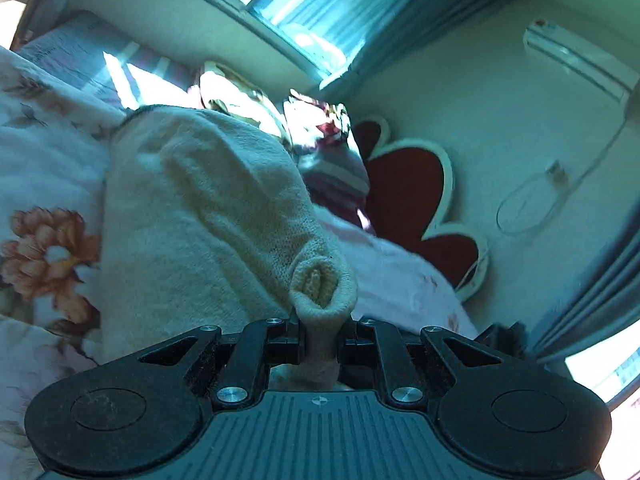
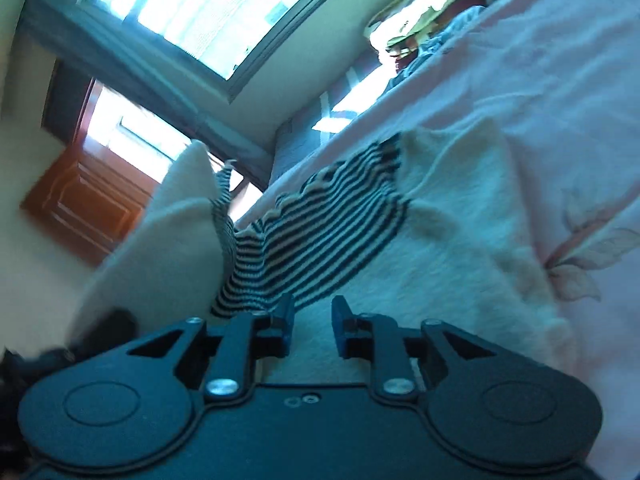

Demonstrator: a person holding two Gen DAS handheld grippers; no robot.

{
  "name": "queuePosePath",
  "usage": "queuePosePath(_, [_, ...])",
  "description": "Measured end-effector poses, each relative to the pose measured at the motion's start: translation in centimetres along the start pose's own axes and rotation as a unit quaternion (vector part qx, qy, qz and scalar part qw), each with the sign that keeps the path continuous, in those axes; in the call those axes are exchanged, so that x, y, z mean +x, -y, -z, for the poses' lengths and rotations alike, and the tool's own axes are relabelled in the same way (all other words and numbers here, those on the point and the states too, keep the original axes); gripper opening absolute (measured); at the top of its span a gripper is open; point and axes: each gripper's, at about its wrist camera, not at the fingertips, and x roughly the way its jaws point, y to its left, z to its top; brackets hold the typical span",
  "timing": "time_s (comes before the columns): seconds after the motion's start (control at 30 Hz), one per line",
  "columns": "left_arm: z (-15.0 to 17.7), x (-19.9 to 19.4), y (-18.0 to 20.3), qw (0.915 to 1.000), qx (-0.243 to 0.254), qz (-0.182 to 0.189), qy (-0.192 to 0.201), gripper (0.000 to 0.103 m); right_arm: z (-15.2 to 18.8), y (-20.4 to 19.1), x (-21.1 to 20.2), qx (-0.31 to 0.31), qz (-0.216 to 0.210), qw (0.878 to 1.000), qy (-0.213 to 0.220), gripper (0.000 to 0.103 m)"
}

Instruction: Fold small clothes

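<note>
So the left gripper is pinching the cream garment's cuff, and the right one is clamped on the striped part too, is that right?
Not quite. The left gripper does pinch the cream garment by its cuff, but the right gripper is not clamped on the striped part: the right wrist view shows its jaws apart with nothing between them.

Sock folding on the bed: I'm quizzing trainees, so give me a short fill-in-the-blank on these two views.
1. The left gripper is shut on a ____ sock.
2. The right gripper stands ____, holding nothing.
3. The sock ahead of it has a ____ pattern.
4. The bedsheet bears a ____ print.

Missing: cream; open; striped; flower
</note>
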Motion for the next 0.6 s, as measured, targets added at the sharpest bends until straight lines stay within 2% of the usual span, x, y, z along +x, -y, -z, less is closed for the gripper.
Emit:
queuePosePath(0.03, [1.1,2.2,0.7,0.9993,0.01,-0.007,-0.035,0.013,-0.8,1.3,-1.4,0.026,-0.007,1.0,0.01,0.034])
queuePosePath(0.07, [1.7,4.3,1.2,0.9975,0.014,-0.015,-0.067,0.014,-1.4,2.3,-2.6,0.044,-0.005,0.999,0.017,0.043])
queuePosePath(0.1, [2.6,6.2,1.7,0.9944,0.021,-0.033,-0.098,0.014,-1.9,3.1,-3.7,0.055,-0.008,0.998,0.024,0.058])
queuePosePath(0.17, [3.7,6.9,3.3,0.9935,0.057,-0.051,-0.085,0.02,-2.2,3.8,-5.4,0.061,-0.02,0.997,0.031,0.066])
queuePosePath(0.2, [4.0,6.5,4.0,0.9936,0.061,-0.045,-0.084,0.037,-2.2,3.9,-6.1,0.061,-0.026,0.997,0.028,0.067])
queuePosePath(0.23, [3.9,5.8,4.5,0.9938,0.064,-0.035,-0.084,0.059,-2.1,4.0,-6.4,0.06,-0.03,0.997,0.025,0.067])
queuePosePath(0.27, [3.6,4.5,5.4,0.9935,0.079,-0.026,-0.079,0.066,-2.1,4.0,-6.6,0.059,-0.036,0.997,0.019,0.067])
queuePosePath(0.33, [2.6,1.0,6.6,0.9902,0.129,-0.032,-0.043,0.068,-1.8,3.7,-6.6,0.052,-0.048,0.998,0.003,0.067])
queuePosePath(0.37, [1.7,-0.6,6.3,0.9891,0.138,-0.04,-0.03,0.068,-1.6,3.5,-6.3,0.049,-0.051,0.997,-0.009,0.067])
queuePosePath(0.47, [-1.5,-3.8,1.9,0.9914,0.1,-0.083,0.009,0.068,-0.5,2.5,-4.6,0.03,-0.034,0.998,-0.053,0.067])
queuePosePath(0.53, [-3.3,-4.1,-2.0,0.9868,0.063,-0.148,0.02,0.068,0.0,2.2,-3.5,0.028,-0.015,0.997,-0.067,0.067])
queuePosePath(0.6, [-3.2,-4.0,-5.7,0.9833,0.034,-0.178,0.016,0.068,0.2,2.1,-2.6,0.031,-0.011,0.997,-0.073,0.067])
